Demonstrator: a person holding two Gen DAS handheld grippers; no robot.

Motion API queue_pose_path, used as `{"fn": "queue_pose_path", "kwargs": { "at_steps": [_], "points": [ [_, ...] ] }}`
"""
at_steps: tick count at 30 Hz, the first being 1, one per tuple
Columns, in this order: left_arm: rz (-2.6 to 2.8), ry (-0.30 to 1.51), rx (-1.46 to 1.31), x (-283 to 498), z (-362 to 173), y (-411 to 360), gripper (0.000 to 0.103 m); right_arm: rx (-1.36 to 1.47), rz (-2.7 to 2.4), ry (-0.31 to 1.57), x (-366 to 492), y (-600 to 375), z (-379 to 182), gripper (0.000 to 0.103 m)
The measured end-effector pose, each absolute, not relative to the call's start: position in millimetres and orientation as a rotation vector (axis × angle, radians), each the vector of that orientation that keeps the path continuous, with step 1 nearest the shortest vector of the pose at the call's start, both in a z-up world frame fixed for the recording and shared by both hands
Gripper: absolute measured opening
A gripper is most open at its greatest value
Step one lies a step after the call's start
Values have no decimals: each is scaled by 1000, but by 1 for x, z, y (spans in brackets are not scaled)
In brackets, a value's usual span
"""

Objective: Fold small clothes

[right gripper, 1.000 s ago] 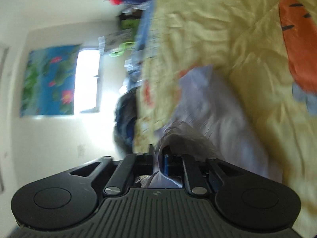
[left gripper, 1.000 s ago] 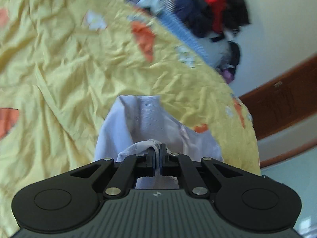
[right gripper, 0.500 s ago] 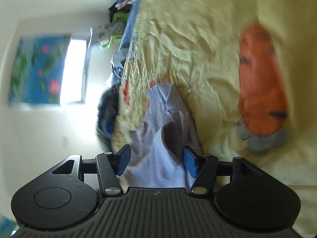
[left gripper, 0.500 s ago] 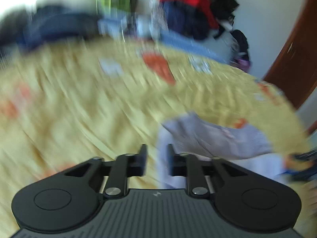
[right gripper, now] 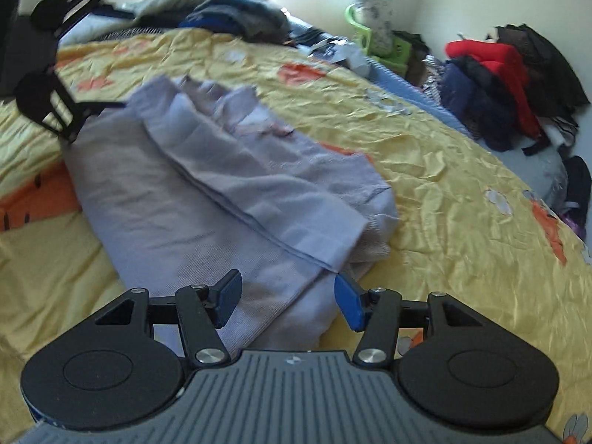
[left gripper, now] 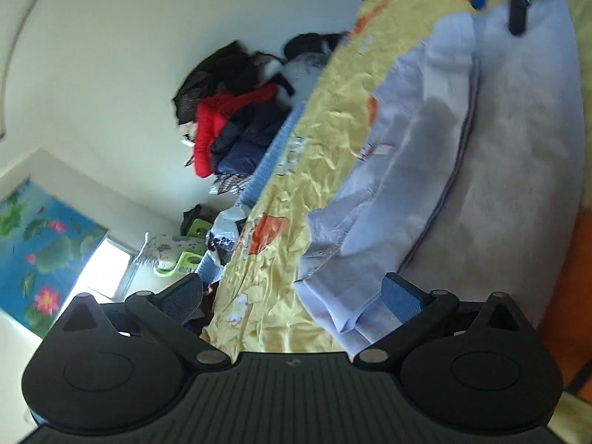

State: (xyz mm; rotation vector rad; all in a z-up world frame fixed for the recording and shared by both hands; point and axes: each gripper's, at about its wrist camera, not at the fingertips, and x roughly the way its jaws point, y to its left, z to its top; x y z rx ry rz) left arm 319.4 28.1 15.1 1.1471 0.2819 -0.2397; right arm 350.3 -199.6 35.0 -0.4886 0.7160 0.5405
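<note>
A pale lilac garment (right gripper: 207, 192) lies folded lengthwise on the yellow bedsheet (right gripper: 444, 170); it also shows in the left wrist view (left gripper: 481, 155). My right gripper (right gripper: 288, 298) is open and empty, its blue pads on either side of the garment's near end. My left gripper (left gripper: 292, 298) is open and empty at the garment's other end; it shows in the right wrist view (right gripper: 55, 85) at the far left. The right gripper's fingers (left gripper: 518, 0) appear at the top of the left wrist view.
A pile of red, navy and black clothes (right gripper: 495, 85) sits at the bed's far right by the wall. More dark clothes (right gripper: 236, 14), a green stool (right gripper: 373, 40) and a patterned bag lie along the far edge under the window. The sheet has orange carrot prints (right gripper: 22, 203).
Both grippers let go of the garment and opened. The garment now lies flat on the bed. Both grippers have swung round to opposite ends of it.
</note>
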Motion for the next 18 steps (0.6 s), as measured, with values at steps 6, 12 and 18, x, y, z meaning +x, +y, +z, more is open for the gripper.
{"fn": "queue_pose_path", "kwargs": {
  "at_steps": [6, 12, 18],
  "points": [
    [-387, 410, 1221, 344, 5, 21, 103, -556, 576, 746, 366, -195, 33, 62],
    [-445, 396, 1242, 358, -1, 20, 103, -643, 582, 714, 381, -192, 36, 63],
    [-387, 366, 1217, 374, -2, 20, 103, -843, 579, 600, 382, -179, 28, 63]
  ]
}}
